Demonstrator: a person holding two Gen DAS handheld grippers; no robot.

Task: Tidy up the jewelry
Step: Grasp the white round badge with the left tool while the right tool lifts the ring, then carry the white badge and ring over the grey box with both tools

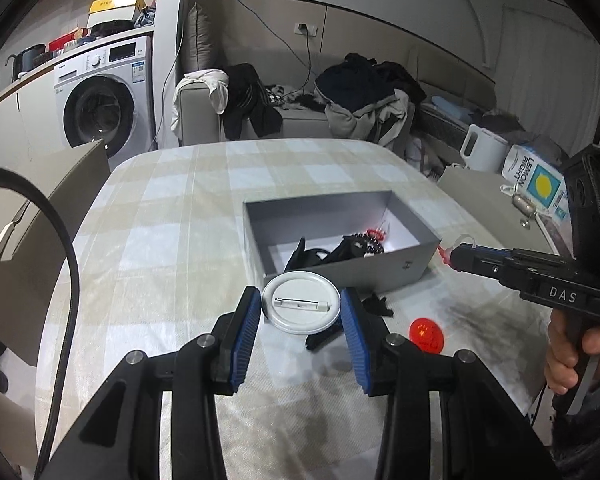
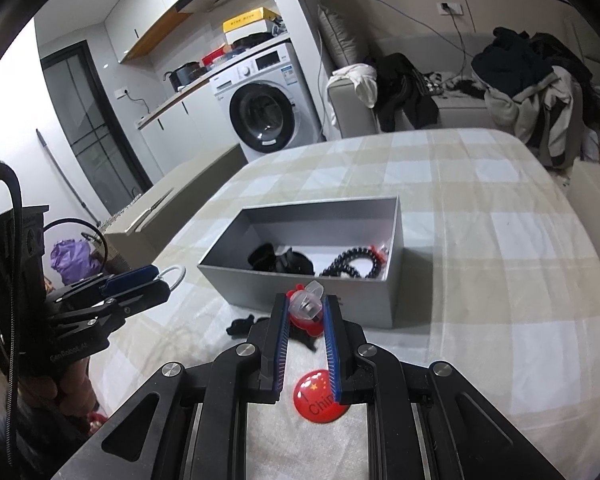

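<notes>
My left gripper (image 1: 300,302) is shut on a white round pin badge (image 1: 300,306), back side up, held just above the checked tablecloth. In the right wrist view it shows at the left (image 2: 168,278) with the badge (image 2: 177,276) edge-on. My right gripper (image 2: 306,312) is shut on a small red and clear plastic trinket (image 2: 308,306); in the left wrist view it hovers by the box's right corner (image 1: 446,254). The open grey box (image 1: 380,270) (image 2: 240,284) holds a black bead bracelet (image 2: 350,264), black pieces and something red. A red badge (image 1: 425,334) (image 2: 320,398) lies on the cloth.
A small black piece (image 1: 376,306) (image 2: 240,326) lies in front of the box. Beige chairs (image 1: 40,208) stand at the table's left, a white kettle (image 1: 482,148) and a lemon carton (image 1: 536,184) at the right. A person's hand (image 1: 568,352) grips the right handle.
</notes>
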